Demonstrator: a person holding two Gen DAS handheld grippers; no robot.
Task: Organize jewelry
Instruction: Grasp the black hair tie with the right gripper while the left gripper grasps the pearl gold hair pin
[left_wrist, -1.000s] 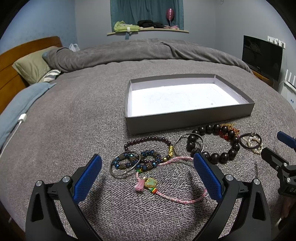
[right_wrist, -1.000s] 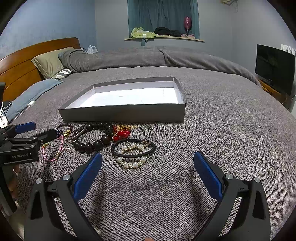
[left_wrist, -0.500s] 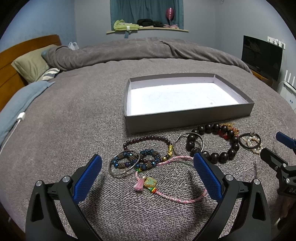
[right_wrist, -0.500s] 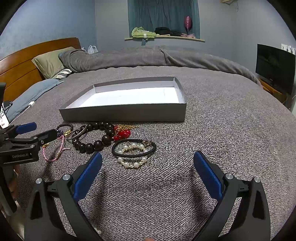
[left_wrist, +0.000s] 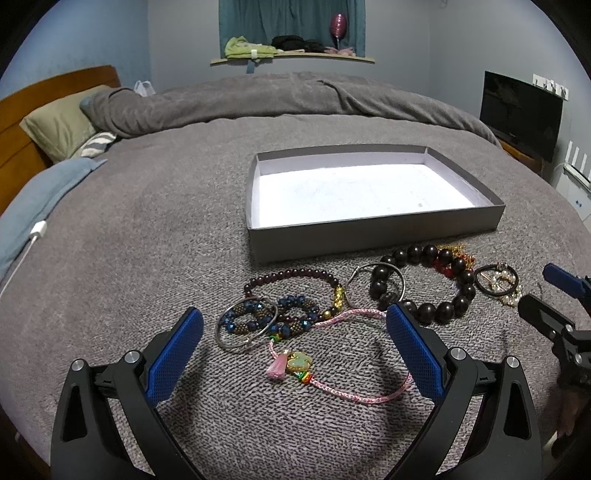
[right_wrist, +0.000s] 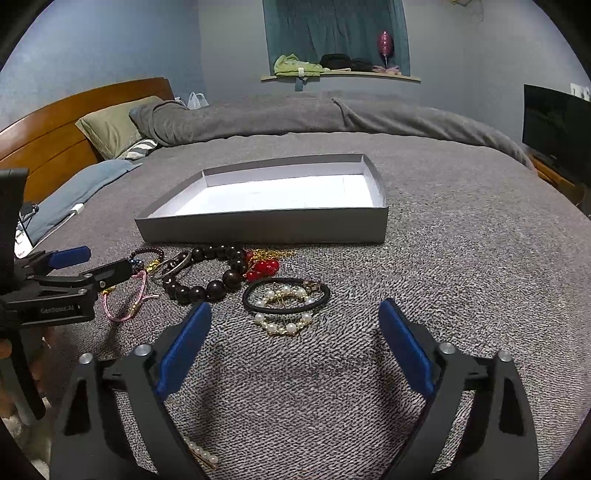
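Several bracelets lie on the grey bedspread in front of a shallow grey box (left_wrist: 369, 236) (right_wrist: 258, 229) with a white floor. My left gripper (left_wrist: 293, 317) is open above a pink cord bracelet (left_wrist: 299, 363) and blue bead bracelets (left_wrist: 258, 317), touching neither. A large dark bead bracelet (left_wrist: 443, 306) (right_wrist: 207, 290) lies to their right. My right gripper (right_wrist: 294, 306) hovers over a black hair tie (right_wrist: 286, 295) and a pearl bracelet (right_wrist: 284, 325). Its jaws are closing, with the pads still well apart and pressing on nothing.
A wooden headboard (right_wrist: 55, 136), pillows (left_wrist: 59, 122) and a charger cable (left_wrist: 37, 232) are on the left. A rumpled duvet (left_wrist: 295, 96) runs across the back and a TV (left_wrist: 521, 110) stands on the right. A pearl hairpin (right_wrist: 201, 452) lies under my right gripper.
The right gripper's jaws have narrowed a little. Both hands have kept their place, and the jewelry has not moved.
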